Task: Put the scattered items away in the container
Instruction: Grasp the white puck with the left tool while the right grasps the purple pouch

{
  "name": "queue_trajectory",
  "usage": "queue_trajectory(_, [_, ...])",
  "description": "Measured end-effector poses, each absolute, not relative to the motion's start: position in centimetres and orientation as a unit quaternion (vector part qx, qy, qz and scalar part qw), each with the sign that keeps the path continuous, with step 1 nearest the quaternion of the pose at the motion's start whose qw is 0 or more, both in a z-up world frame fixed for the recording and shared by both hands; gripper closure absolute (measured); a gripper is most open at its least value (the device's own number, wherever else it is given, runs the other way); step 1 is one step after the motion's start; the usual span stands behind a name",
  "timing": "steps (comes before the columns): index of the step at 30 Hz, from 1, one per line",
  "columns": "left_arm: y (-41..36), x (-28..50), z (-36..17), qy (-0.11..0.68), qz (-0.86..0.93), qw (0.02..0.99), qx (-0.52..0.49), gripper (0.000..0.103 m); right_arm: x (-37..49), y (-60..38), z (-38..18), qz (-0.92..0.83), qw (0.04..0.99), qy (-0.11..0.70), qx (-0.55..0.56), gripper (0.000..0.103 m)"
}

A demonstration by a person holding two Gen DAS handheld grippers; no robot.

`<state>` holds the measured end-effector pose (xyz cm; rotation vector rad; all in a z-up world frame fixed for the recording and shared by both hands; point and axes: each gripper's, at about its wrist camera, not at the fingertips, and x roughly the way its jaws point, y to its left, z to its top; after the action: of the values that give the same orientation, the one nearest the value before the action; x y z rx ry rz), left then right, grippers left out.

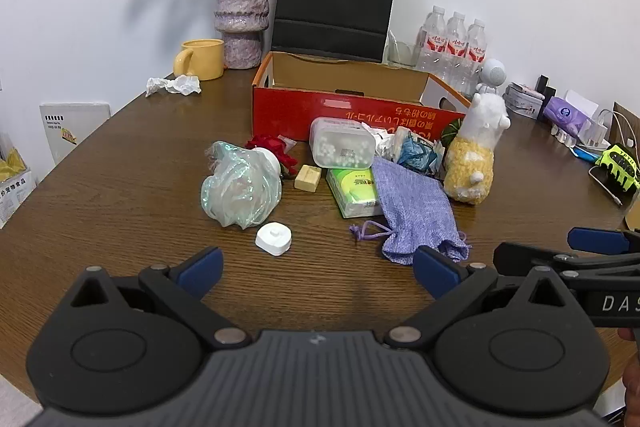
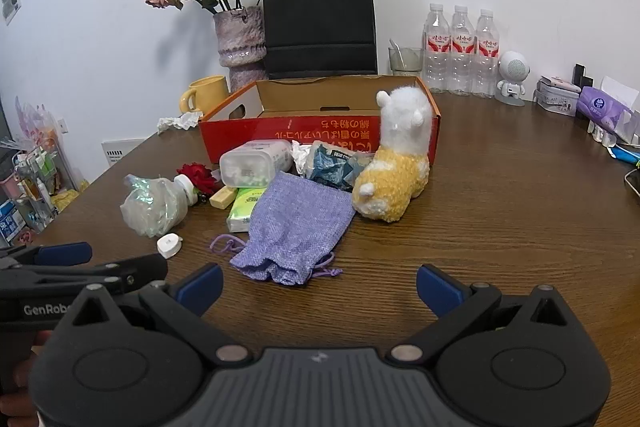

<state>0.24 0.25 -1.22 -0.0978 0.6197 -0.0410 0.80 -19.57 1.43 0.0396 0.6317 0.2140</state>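
Note:
An open red cardboard box [image 1: 352, 107] [image 2: 320, 133] stands mid-table. In front of it lie a purple drawstring pouch [image 1: 416, 211] [image 2: 296, 223], a yellow-and-white plush alpaca [image 1: 476, 155] [image 2: 396, 175], a green tissue pack [image 1: 354, 191], a clear tub of white balls [image 1: 342, 143], a crumpled clear bag [image 1: 240, 183] [image 2: 154, 205], a small white cap [image 1: 274, 239] [image 2: 169, 245], a beige block [image 1: 308, 178] and a red flower [image 1: 274, 145]. My left gripper [image 1: 318, 269] stands open just short of the cap and pouch. My right gripper [image 2: 320, 287] is open, near the pouch's mouth.
A vase of dried roses [image 1: 242, 19], a yellow mug [image 1: 202, 59], a black paper bag [image 1: 336, 3], three water bottles [image 1: 454, 47], crumpled tissue [image 1: 174, 85] and a small white robot figure [image 2: 512, 77] line the back. Assorted clutter sits at the right edge.

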Motion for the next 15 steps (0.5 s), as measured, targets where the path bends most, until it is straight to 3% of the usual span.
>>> queue_trajectory(15, [0.3, 1.6, -2.0, 0.319, -0.018, 0.947, -0.041, 0.0, 2.1, -19.5, 0.3, 0.107, 0.94, 0.324, 0.02, 0.0])
